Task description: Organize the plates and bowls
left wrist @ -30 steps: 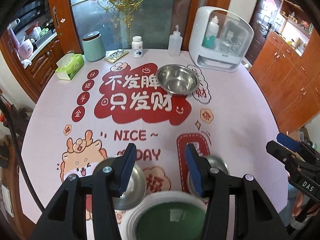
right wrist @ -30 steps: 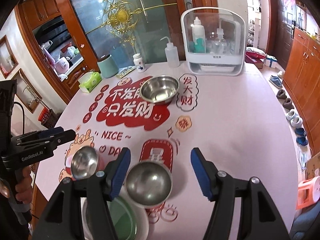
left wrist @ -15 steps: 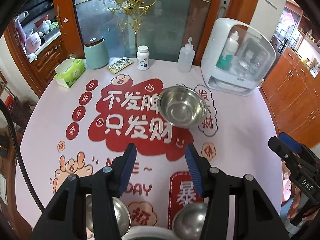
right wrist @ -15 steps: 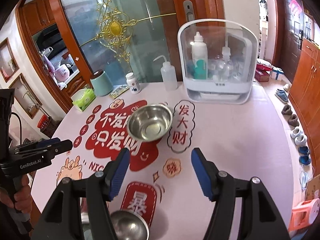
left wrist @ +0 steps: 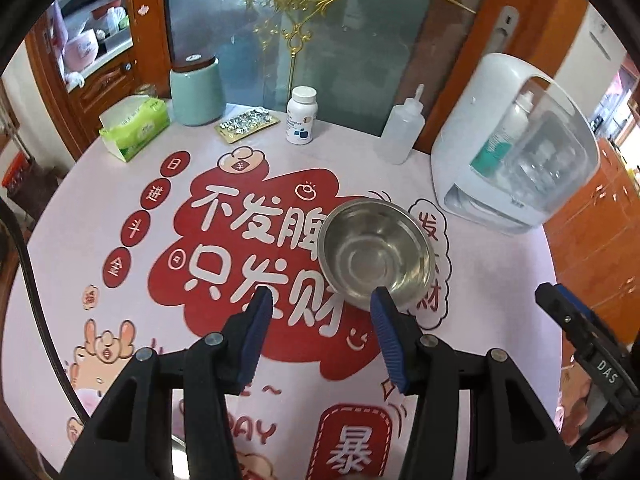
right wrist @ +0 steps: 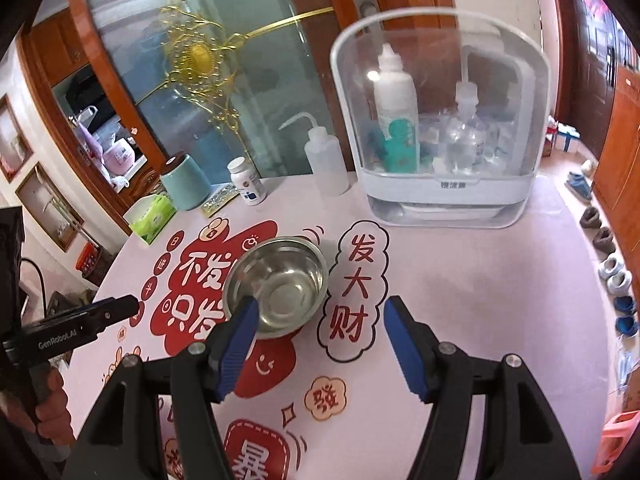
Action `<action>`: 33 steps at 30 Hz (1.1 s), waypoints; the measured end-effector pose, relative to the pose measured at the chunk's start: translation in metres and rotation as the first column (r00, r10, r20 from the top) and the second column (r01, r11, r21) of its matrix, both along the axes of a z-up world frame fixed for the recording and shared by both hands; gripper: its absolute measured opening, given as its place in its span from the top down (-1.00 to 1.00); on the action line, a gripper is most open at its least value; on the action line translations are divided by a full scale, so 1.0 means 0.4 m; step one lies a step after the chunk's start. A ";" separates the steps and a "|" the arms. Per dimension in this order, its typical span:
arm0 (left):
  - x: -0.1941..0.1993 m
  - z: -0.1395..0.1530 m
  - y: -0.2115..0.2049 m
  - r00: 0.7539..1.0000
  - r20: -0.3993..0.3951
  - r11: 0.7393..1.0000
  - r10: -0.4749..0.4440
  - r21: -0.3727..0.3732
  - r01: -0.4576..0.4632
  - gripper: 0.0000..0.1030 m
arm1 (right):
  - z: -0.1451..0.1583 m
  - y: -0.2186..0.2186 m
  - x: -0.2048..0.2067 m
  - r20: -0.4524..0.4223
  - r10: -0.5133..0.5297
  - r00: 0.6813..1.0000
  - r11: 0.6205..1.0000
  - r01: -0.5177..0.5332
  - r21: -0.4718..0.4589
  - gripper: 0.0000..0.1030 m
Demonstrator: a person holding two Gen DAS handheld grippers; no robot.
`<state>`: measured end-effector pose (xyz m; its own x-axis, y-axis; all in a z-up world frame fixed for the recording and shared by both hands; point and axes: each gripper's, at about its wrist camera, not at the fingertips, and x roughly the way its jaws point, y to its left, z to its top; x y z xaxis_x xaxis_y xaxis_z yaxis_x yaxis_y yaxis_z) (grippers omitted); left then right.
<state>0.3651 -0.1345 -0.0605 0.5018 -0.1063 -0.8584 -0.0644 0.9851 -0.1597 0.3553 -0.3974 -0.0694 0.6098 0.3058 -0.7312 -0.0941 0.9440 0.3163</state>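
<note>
Left gripper [left wrist: 320,300]: 2 black plastic arms tipped with ribbed blue pads, jaws parted with nothing between them, hanging over the tablecloth's red print just short of the bowl.
Right gripper [right wrist: 318,310]: same black-and-blue build, jaws spread wide and empty; its left pad overlaps the bowl's near rim in the right wrist view, though contact cannot be told.
Hand [right wrist: 48,408]: a person's hand wraps the left gripper's black handle at the lower left edge of the right wrist view.
Tablecloth [left wrist: 100,280]: smooth pale pink sheet over a round table, printed with a red cloud, white Chinese characters and cartoon animals.
Steel bowl [left wrist: 376,252]: round, polished stainless steel, upright and empty, sitting on the right edge of the red cloud, near the table's middle.
Storage caddy [right wrist: 440,200]: white base with a rounded clear plastic hood, several bottles inside, behind and right of the bowl.
Squeeze bottle [left wrist: 402,132]: translucent soft plastic with a thin spout.
Pill bottle [left wrist: 302,116]: white cylinder with a printed label.
Canister [left wrist: 196,92]: mint green, matte, dark lid.
Tissue pack [left wrist: 134,128]: green and white soft wrapper.
</note>
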 end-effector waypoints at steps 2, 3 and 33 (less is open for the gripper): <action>0.018 -0.021 -0.006 1.000 0.002 1.000 0.002 -0.008 -0.002 0.04 | -0.023 -0.007 0.017 -0.001 -0.001 1.000 1.000 0.001 0.016 -0.27; 0.024 -0.030 -0.008 1.000 0.000 1.000 0.004 -0.009 -0.004 0.04 | -0.036 -0.011 0.025 -0.003 -0.002 1.000 1.000 0.002 0.030 -0.27; 0.188 -0.350 -0.070 0.987 -0.159 0.996 0.035 -0.073 -0.047 0.25 | -0.318 0.089 0.156 -0.108 0.063 0.992 0.978 -0.040 0.203 0.03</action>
<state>0.4404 -0.1626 -0.2006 0.3659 -0.1566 -0.9174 -0.1348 0.9664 -0.2188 0.4176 -0.3617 -0.1966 0.5067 0.4813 -0.7153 -0.0935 0.8554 0.5094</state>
